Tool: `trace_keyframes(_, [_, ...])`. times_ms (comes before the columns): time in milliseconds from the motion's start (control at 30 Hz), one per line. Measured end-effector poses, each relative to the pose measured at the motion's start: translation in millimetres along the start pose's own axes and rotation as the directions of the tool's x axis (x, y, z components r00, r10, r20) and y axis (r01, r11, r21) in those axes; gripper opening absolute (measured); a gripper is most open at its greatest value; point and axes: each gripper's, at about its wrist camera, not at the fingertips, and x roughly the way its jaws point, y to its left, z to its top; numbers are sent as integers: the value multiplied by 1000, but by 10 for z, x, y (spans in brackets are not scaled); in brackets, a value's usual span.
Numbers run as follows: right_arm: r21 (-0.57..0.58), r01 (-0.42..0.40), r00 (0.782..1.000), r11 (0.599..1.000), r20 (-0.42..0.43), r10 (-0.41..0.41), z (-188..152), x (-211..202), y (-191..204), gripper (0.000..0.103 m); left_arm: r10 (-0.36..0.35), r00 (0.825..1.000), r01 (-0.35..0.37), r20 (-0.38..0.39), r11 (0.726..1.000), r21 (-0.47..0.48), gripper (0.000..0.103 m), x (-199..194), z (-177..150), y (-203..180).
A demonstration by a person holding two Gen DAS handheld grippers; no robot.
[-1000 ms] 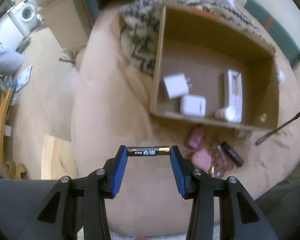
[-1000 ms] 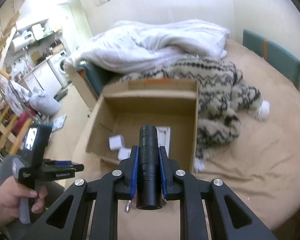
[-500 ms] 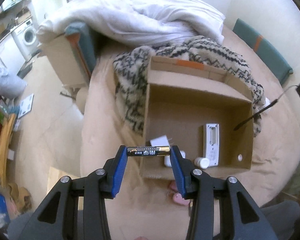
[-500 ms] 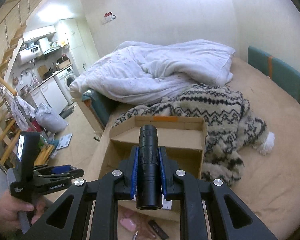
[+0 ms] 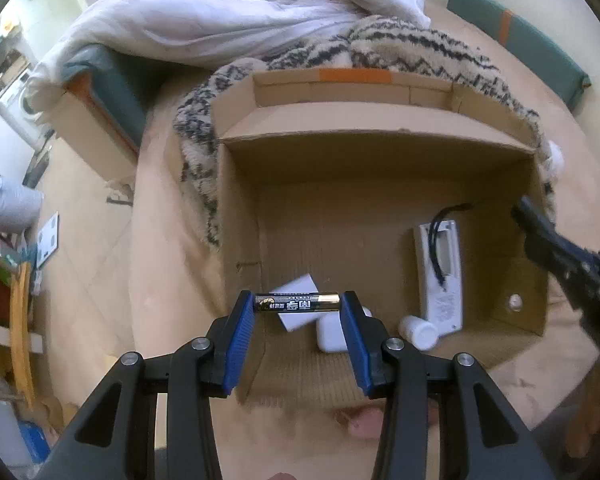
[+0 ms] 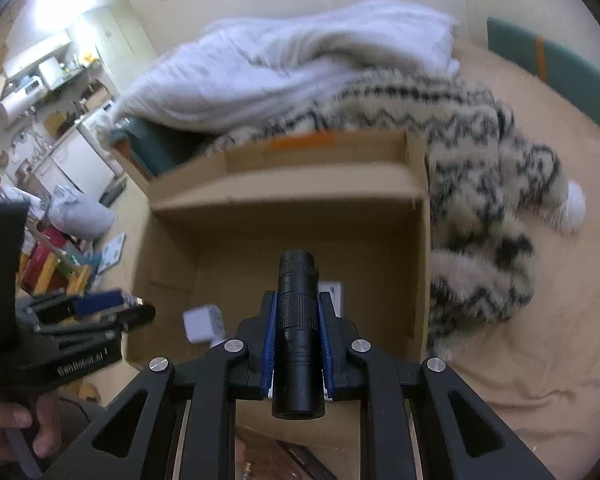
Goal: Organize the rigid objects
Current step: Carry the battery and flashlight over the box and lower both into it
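My left gripper (image 5: 297,304) is shut on a black and gold battery (image 5: 296,303), clamped end to end between the blue pads and held over the near left part of an open cardboard box (image 5: 364,124). My right gripper (image 6: 298,306) is shut on a black flashlight (image 6: 298,332) that points forward above the same box (image 6: 284,192). The flashlight's tip and the right gripper enter the left wrist view at the right edge (image 5: 548,236). The left gripper also shows at the left of the right wrist view (image 6: 96,308).
Inside the box lie two white chargers (image 5: 332,330), a white remote (image 5: 440,276) and a small white bottle (image 5: 418,332). A patterned fuzzy blanket (image 6: 484,184) and a white duvet (image 5: 236,12) lie behind the box on the beige bed. Small items lie before the box (image 6: 296,460).
Both grippers have moved forward over the box, so its inside now fills the views. The right gripper with the flashlight has dropped lower toward the box. Both grips are unchanged.
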Motion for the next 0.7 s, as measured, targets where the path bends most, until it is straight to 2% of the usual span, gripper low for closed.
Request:
trace_keyframes(133, [-17,12,998,1000,-57,-13,-59,205,12,20,1,1000,-1,22,1000,6,40,205,-8,-28])
trace_keyframes(233, [-21,17,995,1000,-94,-19,-83,330,8,20,-9,1000,9,-2,1000,-4,40,346,-42,-39])
trace_keyframes(700, [7,5,973,1000,-230,-3,-209,717,3,20,-11,999,11,-36,1000,-7,40,493,-54,-56])
